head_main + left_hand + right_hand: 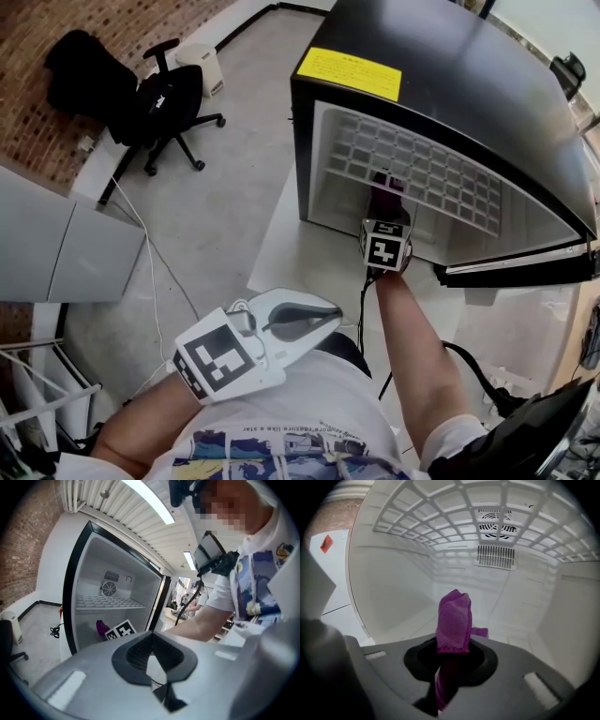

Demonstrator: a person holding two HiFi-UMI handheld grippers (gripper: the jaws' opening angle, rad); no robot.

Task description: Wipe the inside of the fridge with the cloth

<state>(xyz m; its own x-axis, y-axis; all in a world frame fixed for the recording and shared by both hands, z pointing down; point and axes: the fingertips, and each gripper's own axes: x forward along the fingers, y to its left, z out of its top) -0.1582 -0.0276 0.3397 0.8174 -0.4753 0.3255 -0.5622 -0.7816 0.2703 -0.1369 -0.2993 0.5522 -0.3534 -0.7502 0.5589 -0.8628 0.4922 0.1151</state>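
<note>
A black mini fridge [450, 56] stands open, its white inside [112, 573] showing a wire shelf [412, 164]. My right gripper [384, 225] reaches into the space below that shelf. It is shut on a purple cloth [453, 620], which sticks up ahead of the right gripper [451, 660] above the fridge's white floor. In the head view the cloth [386, 200] peeks out beyond the marker cube [384, 246]. My left gripper [328, 317] is held back near the person's body, shut and holding nothing. The left gripper [151, 663] faces the fridge from outside and sees the cloth [101, 627].
The fridge door [516, 267] swings out to the right. The fridge stands on a white board [300, 253] laid on the grey floor. A black office chair [164, 98] and a small white bin [202, 66] stand far left. A cable [150, 262] runs past a grey cabinet [66, 248].
</note>
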